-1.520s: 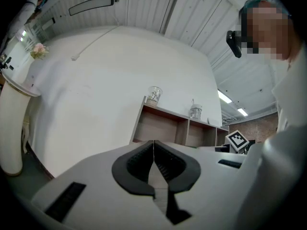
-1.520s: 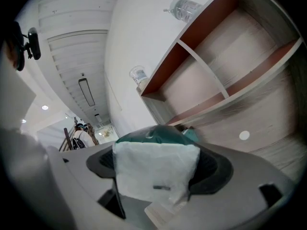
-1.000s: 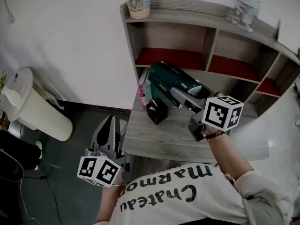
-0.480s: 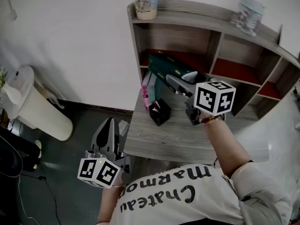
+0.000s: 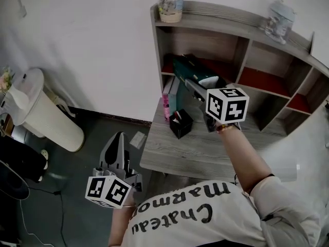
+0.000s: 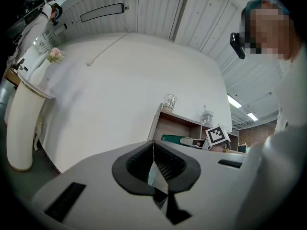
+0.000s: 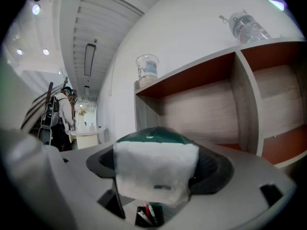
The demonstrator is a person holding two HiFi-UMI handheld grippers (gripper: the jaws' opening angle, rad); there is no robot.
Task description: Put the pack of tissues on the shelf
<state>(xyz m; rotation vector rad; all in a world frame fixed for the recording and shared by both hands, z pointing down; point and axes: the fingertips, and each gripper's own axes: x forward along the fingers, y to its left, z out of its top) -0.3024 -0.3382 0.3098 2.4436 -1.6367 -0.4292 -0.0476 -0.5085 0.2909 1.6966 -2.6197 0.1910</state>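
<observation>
Two jaws of the right gripper [image 7: 156,163] pinch the tissues [image 5: 186,69] (a green pack), far end at the lower-left compartment of the shelf [image 5: 221,12], above the surface [image 5: 198,151]. Off its edge, the left gripper [image 6: 154,165] hangs low, jaws pressed together.

Hidden and cropped
The right tool [image 5: 194,85] covers the pack of tissues' [image 5: 186,68] near end; shelf [image 5: 221,10] runs off the right edge.
</observation>
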